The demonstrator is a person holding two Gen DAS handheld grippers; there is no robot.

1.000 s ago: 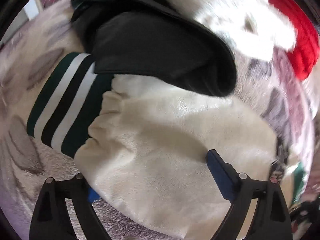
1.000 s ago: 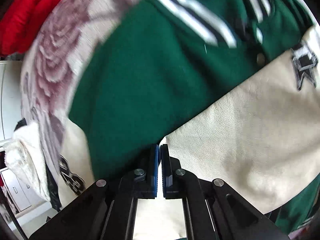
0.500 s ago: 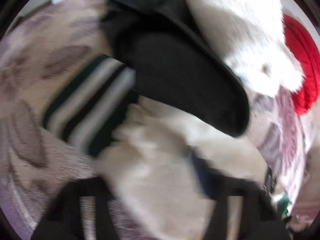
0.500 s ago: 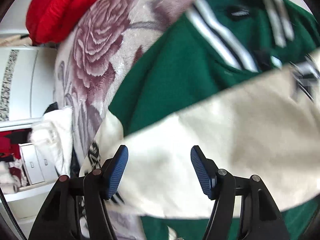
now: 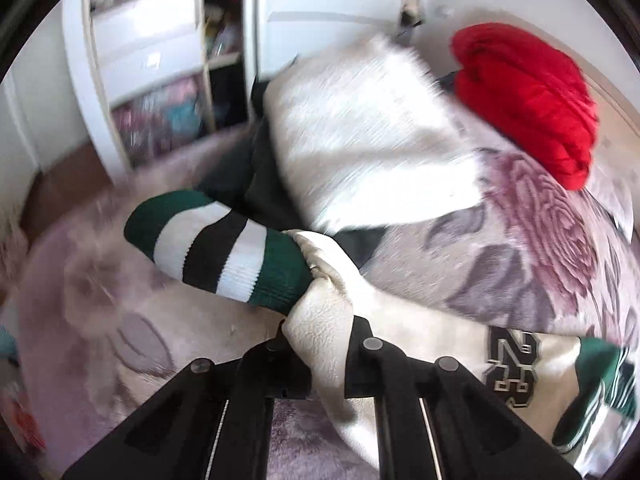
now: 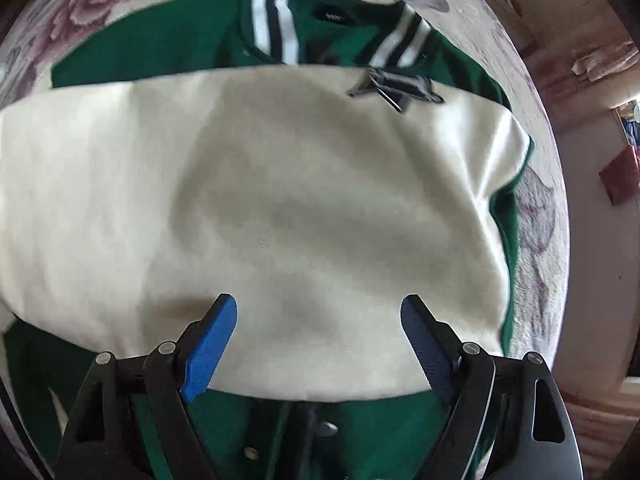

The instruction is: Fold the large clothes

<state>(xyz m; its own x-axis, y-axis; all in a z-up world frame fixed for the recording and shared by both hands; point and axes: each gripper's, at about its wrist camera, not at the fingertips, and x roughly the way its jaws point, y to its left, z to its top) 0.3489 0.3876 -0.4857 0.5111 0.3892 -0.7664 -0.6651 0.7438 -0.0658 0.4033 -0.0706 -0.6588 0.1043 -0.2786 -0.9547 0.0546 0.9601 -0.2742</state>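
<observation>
A: What does the left gripper (image 5: 320, 344) have?

B: Its fingers are clamped on the cream leather sleeve (image 5: 320, 320) of the varsity jacket (image 6: 168, 48), just behind the striped green, white and black cuff (image 5: 216, 252). The cuff juts out past the fingers, clear of the rose-patterned blanket (image 5: 532, 248).

A: And the right gripper (image 6: 318, 320)?

B: Its blue-padded fingers (image 6: 208, 348) are opening, spread wide with nothing pinched between them. They hover over the other cream sleeve (image 6: 280, 200), which lies folded across the green body of the jacket, below the striped collar (image 6: 276, 20).

A: Where is the jacket?

B: Spread on the blanket. In the left wrist view a number patch (image 5: 512, 368) shows on the cream part.

A: Anything else nearby?

B: A fluffy white garment (image 5: 368, 136), a dark one (image 5: 256, 176) under it, a red garment (image 5: 528, 96), and white shelves (image 5: 148, 52) behind.
</observation>
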